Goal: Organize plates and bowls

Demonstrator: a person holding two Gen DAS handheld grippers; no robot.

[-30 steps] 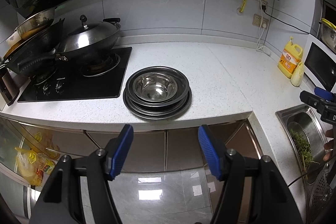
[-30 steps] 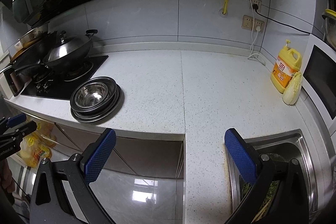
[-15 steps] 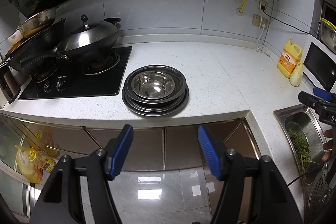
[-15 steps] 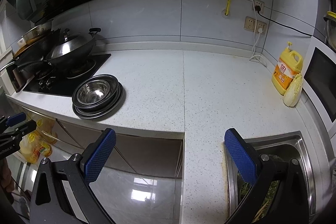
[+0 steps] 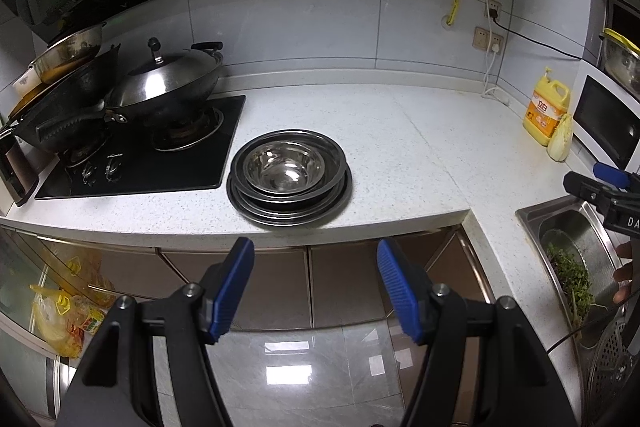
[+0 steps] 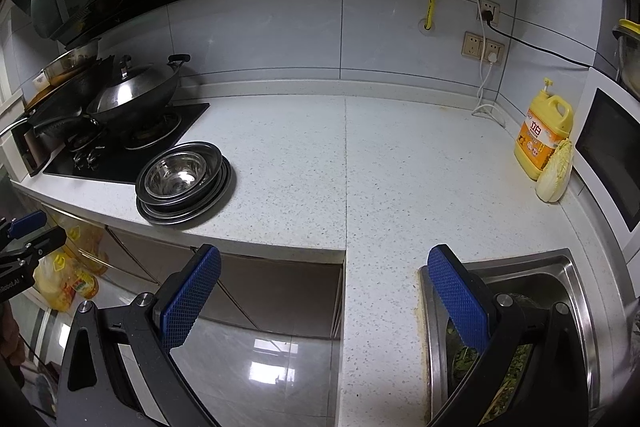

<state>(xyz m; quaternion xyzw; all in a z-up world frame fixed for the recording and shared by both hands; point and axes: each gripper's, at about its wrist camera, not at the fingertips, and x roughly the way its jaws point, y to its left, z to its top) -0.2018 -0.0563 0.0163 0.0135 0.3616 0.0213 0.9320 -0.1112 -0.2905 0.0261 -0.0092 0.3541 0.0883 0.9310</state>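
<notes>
A stack of steel plates with a shiny steel bowl nested on top sits near the front edge of the white counter, right of the stove; it also shows in the right wrist view, with the bowl on top. My left gripper is open and empty, held off the counter's front edge, below the stack. My right gripper is open and empty, over the counter corner by the sink, far right of the stack.
A black gas stove carries a lidded wok and a dark pan. A steel sink holds greens. A yellow detergent bottle and a cabbage stand by the microwave. Cabinets lie below.
Both grippers have drifted slightly back and up; the stack sits a little higher in the left view. Both stay open and empty.
</notes>
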